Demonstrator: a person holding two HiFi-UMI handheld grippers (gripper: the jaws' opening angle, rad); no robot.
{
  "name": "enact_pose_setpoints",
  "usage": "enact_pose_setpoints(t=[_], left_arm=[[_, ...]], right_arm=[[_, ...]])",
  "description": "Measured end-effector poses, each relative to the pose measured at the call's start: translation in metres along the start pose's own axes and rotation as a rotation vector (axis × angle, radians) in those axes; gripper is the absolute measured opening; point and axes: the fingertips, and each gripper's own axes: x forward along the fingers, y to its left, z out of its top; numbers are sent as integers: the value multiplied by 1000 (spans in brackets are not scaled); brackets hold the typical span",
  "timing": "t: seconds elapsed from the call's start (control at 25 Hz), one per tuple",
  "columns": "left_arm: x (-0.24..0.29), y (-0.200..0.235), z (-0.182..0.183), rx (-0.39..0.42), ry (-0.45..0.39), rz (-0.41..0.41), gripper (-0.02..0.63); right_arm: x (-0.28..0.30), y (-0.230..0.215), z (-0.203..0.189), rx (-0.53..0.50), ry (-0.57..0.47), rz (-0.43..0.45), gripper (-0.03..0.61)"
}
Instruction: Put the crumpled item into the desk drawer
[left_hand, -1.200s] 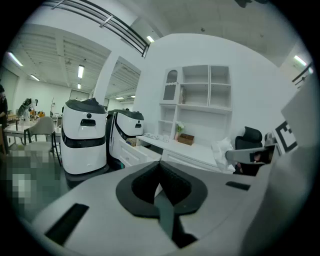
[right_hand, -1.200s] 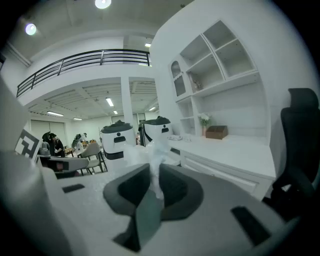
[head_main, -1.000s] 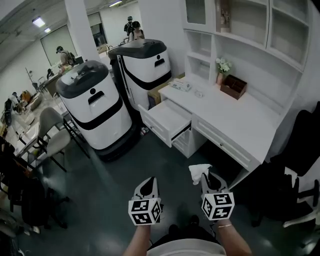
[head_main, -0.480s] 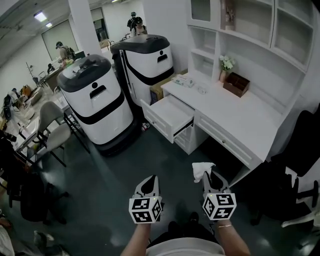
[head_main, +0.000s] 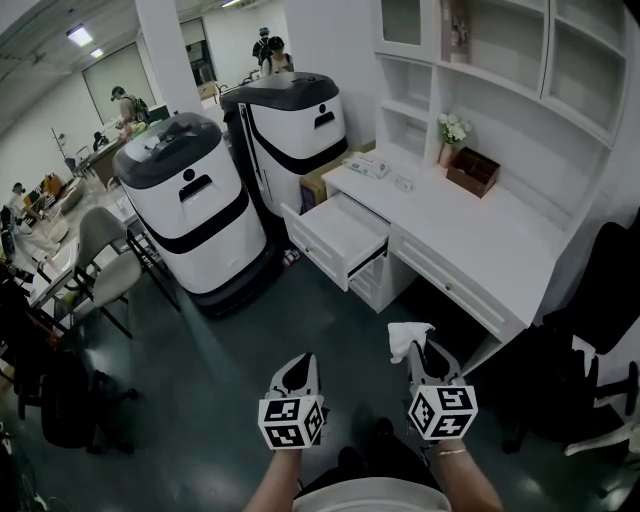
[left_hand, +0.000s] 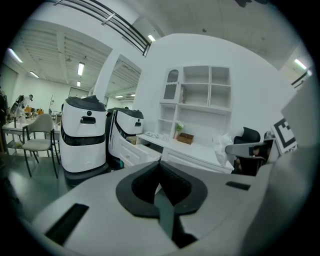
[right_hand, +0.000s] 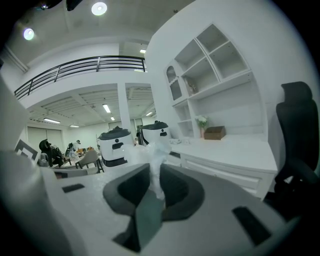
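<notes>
In the head view my right gripper is shut on a crumpled white item, low in the frame and in front of the white desk. The right gripper view shows that item pinched between the dark pads of my right gripper and sticking up past them. The desk's left drawer stands pulled open, well ahead and to the left of the item. My left gripper hangs beside the right one. In its own view, my left gripper has its jaws together with nothing between them.
Two large white-and-black machines stand left of the drawer. A black office chair is at the right and a grey chair at the left. A brown box and flowers sit on the desk. People stand far back.
The right gripper with the crumpled item has drifted slightly right and down in the head view, and the view has shifted slightly against the desk and drawer. Both grips are unchanged.
</notes>
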Motion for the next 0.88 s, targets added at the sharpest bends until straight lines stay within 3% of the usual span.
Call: enact_pose_setpoints(t=[0.44,0.88], left_arm=[[60,17,3,-9,35,24,-9],[157,33,54,11,15,81,-8]], right_arm=[[61,-26,17,16,-9,-2,63],[165,-64,61,10,-16,43,63]])
